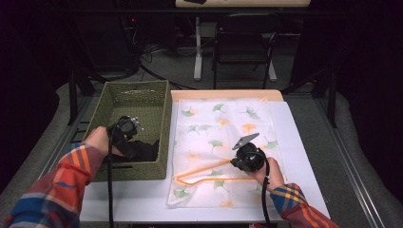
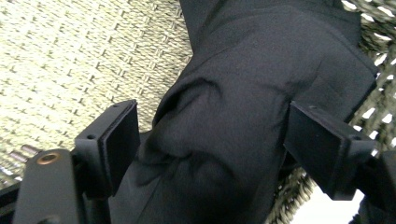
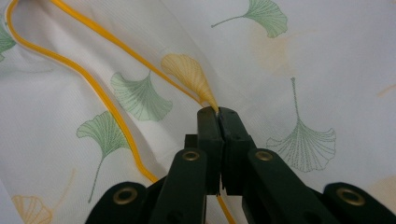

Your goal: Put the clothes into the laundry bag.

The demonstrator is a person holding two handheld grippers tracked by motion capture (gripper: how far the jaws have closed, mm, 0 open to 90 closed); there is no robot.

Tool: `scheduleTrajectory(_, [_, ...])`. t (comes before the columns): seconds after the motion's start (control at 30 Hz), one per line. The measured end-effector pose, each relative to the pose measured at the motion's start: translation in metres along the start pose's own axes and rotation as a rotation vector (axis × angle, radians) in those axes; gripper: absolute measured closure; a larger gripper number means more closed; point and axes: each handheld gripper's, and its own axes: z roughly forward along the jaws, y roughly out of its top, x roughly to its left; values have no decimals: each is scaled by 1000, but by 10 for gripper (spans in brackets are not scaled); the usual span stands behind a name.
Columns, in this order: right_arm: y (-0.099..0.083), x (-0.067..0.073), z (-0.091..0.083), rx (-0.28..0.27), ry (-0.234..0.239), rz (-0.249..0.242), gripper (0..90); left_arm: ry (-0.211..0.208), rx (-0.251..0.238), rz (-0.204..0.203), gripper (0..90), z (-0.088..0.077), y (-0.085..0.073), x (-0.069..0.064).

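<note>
A black cloth (image 1: 145, 151) lies in the near right corner of the woven green basket (image 1: 166, 124). My left gripper (image 1: 129, 148) reaches down into the basket. In the left gripper view its jaws (image 2: 210, 135) stand wide on either side of the black cloth (image 2: 233, 93), with the cloth between the pads. A white bag printed with ginkgo leaves (image 1: 223, 123) is spread on the table beside the basket. It has an orange edging (image 1: 204, 168). My right gripper (image 1: 234, 163) is shut on a raised fold of the bag (image 3: 303, 56), and its jaws (image 3: 218, 112) meet just past the orange edging (image 3: 93, 79).
The basket stands at the left of the white table (image 1: 304, 156), its right wall against the bag's left side. A tan board (image 1: 223, 94) lies under the bag's far end. A chair (image 1: 244, 42) and cables are on the floor beyond the table.
</note>
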Motion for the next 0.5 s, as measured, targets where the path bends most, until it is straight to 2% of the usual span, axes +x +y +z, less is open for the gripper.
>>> scheduleTrajectory(0.13, [0,0,0,-1,0,-5,890,-44,14,9,283,8,4,4])
scheduleTrajectory(0.2, [0,0,0,-1,2,0,890,-62,26,4,281,11,5,6])
scheduleTrajectory(0.27, [0,0,0,-1,2,-1,890,-83,20,4,320,13,5,7])
scheduleTrajectory(0.5, [0,1,-2,-5,-6,-9,890,-114,18,33,578,14,5,4])
